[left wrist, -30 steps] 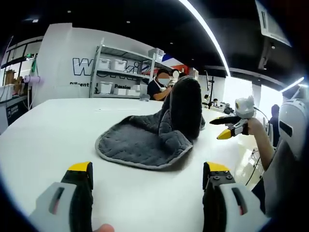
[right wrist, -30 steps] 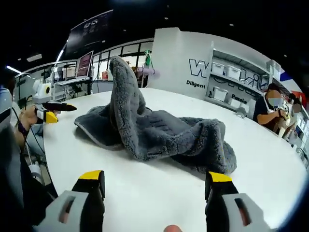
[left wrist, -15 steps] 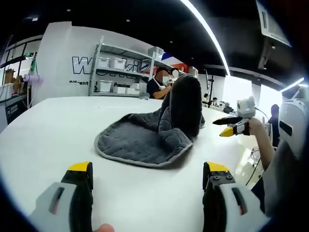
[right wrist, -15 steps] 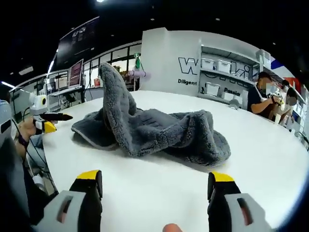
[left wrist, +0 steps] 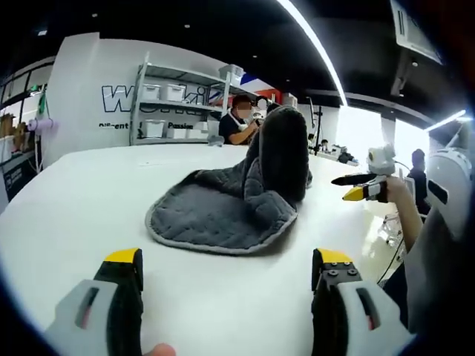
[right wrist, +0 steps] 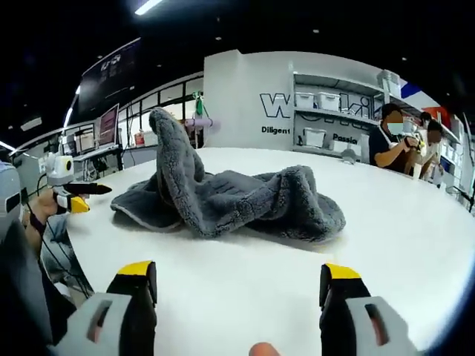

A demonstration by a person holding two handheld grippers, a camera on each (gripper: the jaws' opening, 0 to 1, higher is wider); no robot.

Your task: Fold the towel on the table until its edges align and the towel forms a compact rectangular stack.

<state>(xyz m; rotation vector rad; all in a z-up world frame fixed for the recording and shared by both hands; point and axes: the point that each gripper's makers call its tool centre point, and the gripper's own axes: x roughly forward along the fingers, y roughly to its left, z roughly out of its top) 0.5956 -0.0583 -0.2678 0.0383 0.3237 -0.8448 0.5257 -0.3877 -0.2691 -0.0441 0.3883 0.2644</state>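
Left gripper (left wrist: 226, 271): jaws spread wide, nothing between them, low over the white table (left wrist: 67, 215). Right gripper (right wrist: 237, 285): same, jaws wide apart and empty above the tabletop.

Grey towel (left wrist: 230, 200) sits rumpled on the table ahead of both grippers, touching neither. In the left gripper view 1 quilted edge lies flat toward the camera, and a bunched hump stands up at its far right side. In the right gripper view the same hump rises on the towel's left and the rest is a crumpled heap spreading right. Edges not aligned.

Each gripper is visible in the other's view, near the table edge and off to the side of the towel.

Background: shelving rack (left wrist: 174, 104) with white bins, seated person (right wrist: 386, 141) at the far side.
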